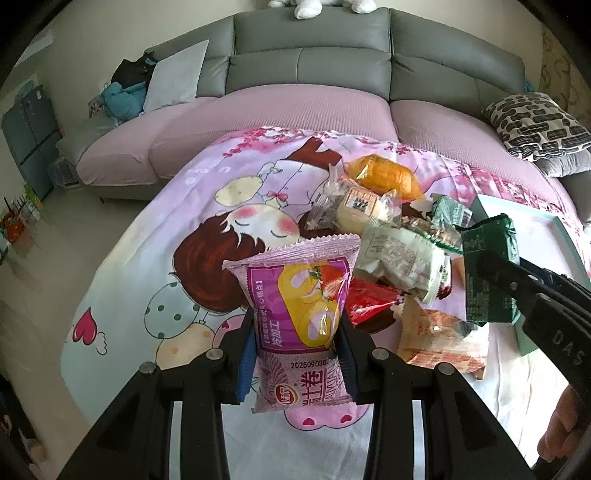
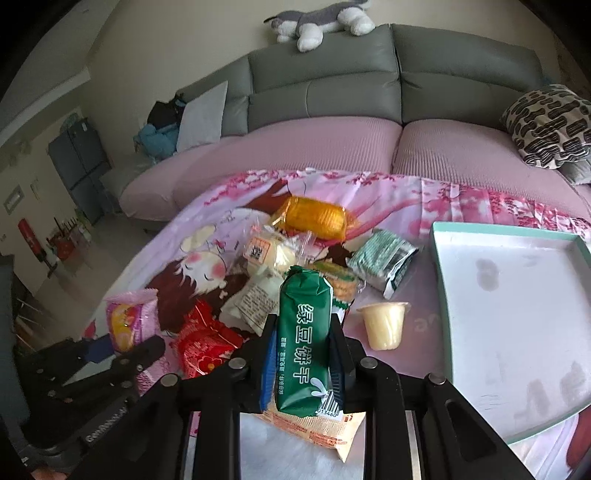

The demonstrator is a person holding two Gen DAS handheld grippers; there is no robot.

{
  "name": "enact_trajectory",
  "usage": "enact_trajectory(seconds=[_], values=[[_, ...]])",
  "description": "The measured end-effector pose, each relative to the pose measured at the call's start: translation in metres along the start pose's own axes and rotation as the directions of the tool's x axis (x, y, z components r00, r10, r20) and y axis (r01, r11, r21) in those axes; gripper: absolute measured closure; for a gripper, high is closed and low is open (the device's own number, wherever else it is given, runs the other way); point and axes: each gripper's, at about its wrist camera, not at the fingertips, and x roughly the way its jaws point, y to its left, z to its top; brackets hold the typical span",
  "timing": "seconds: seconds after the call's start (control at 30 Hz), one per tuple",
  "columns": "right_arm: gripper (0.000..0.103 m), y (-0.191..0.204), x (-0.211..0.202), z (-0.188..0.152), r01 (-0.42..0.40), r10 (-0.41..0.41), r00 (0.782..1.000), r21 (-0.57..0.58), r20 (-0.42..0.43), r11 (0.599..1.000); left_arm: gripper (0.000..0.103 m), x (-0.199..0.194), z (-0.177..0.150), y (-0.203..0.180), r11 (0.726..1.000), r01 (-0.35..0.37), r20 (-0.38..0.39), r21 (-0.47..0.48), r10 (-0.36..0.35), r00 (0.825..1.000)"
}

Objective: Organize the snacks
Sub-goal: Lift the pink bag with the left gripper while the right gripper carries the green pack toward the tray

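My left gripper (image 1: 297, 332) is shut on a pink strawberry-roll packet (image 1: 301, 314) and holds it above the cartoon-print cloth (image 1: 155, 258). My right gripper (image 2: 303, 347) is shut on a dark green biscuit packet (image 2: 303, 343), seen also in the left wrist view (image 1: 487, 273). A heap of snacks lies on the cloth: an orange packet (image 2: 314, 218), a red packet (image 2: 201, 339), a white bun packet (image 1: 402, 258), a green-striped packet (image 2: 384, 258) and a jelly cup (image 2: 384, 325). The pink packet also shows in the right wrist view (image 2: 129, 321).
A shallow white tray with a teal rim (image 2: 439, 280) lies on the cloth at the right. Behind the table stands a grey sofa (image 2: 325, 81) with pink seat covers, a patterned cushion (image 2: 550, 125) and a plush dog (image 2: 321, 18) on its back.
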Motion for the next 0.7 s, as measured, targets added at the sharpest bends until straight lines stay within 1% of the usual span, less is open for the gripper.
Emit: enact_trajectory(seconds=[0.17,0.4,0.6,0.7], values=[[0.077,-0.007,-0.021,0.008,-0.007,0.006,0.999,0.012,0.054,1.000,0.063,-0.014,0.011,-0.012,1.000,0.000,0.032,0.024,0.000,0.999],[0.077,-0.036,-0.045,0.017,0.032,-0.039,0.994,0.069,0.102,0.997,0.063,-0.035,0.033,-0.040,0.996,0.008,0.090,0.084,-0.015,0.996],[0.077,-0.073,-0.067,0.022,0.081,-0.101,0.985,0.138,0.143,0.987,0.063,-0.049,0.053,-0.074,0.989,0.020,0.139,0.146,-0.040,0.990],[0.077,-0.094,-0.078,0.023,0.134,-0.160,0.974,0.168,0.158,0.977,0.063,-0.054,0.061,-0.093,0.983,0.035,0.156,0.178,-0.063,0.986]])
